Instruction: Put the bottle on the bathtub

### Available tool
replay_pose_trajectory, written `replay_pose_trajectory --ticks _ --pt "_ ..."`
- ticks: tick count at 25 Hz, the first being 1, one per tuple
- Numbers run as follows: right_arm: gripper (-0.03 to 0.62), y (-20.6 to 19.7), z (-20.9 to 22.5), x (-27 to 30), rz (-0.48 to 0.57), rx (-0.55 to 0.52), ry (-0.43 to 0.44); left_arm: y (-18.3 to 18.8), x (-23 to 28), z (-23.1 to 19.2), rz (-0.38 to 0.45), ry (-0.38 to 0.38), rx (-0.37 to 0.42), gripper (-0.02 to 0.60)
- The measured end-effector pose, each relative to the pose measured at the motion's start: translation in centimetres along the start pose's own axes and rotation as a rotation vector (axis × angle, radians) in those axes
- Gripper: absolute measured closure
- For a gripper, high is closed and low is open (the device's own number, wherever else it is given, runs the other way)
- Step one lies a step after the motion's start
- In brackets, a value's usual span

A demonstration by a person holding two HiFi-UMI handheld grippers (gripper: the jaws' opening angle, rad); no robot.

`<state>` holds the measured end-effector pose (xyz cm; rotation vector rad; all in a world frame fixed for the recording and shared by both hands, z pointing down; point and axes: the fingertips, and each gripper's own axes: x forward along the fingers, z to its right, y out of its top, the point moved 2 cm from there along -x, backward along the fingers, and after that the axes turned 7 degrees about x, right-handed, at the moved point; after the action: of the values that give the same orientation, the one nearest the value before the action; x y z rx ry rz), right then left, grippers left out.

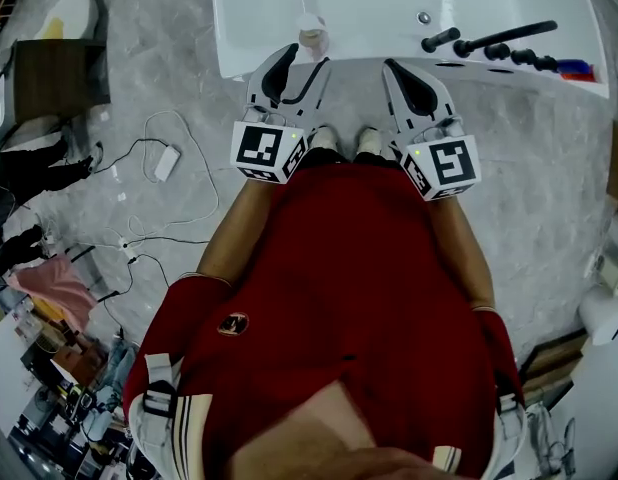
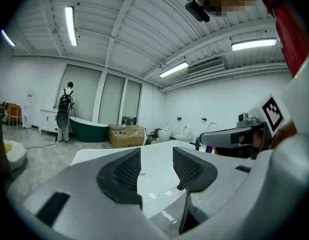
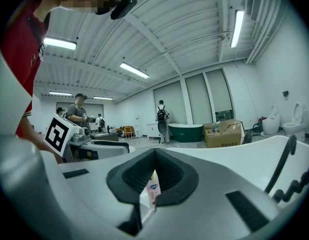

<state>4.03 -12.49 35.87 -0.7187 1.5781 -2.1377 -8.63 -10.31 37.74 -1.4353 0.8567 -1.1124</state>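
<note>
Red shirt [image 1: 369, 298] nearest, then both grippers held level at the bathtub [image 1: 369, 18] edge. Small bottle [image 1: 311, 36] stands upright on the white rim, left of the black tap fittings [image 1: 489, 46], so the placing looks done to me. Left gripper [image 1: 304, 60] is just short of the bottle, jaws apart with only tub surface between them, no contact that I can see. Right gripper [image 3: 154, 154] has its pads together and carries nothing; it looks spare. The bottle only shows beyond its jaws, through the gap under the tips.
</note>
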Motion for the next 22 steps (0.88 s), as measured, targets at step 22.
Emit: replay_pose_trajectory --ticks 22 --pt "0.595 2.2 -2.8 -0.2 0.067 -0.062 0.109 3.9 -2.9 2.3 0.057 -0.001 0.088 0.575"
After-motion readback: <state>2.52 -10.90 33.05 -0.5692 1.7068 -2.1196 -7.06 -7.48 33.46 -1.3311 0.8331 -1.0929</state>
